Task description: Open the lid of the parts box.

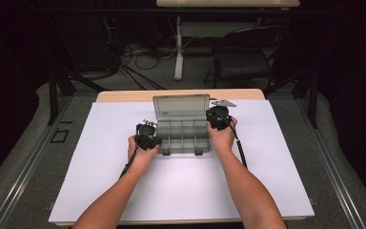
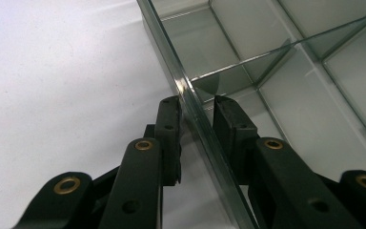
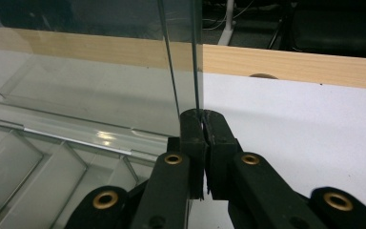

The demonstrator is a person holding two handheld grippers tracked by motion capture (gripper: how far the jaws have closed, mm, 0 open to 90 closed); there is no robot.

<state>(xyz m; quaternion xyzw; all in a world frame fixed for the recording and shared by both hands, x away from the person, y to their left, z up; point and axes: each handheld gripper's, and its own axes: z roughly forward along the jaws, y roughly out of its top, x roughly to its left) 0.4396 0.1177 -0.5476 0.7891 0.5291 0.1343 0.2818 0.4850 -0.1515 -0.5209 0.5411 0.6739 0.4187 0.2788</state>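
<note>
We steady box [image 1: 183, 136]: left gripper [image 2: 196, 112] straddles side wall, jaws apart; right gripper [image 3: 202, 125] pinches lid [image 3: 124, 86]. Next, likely swing lid.

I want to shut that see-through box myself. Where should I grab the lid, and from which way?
Probably by a side edge of the lid, coming in from the side. The lid stands upright at the back of the box, so its thin edge sticks out free. The right tool already pinches that edge, its jaws closed on it. The left tool straddles the box's side wall, which could steady it.
</note>
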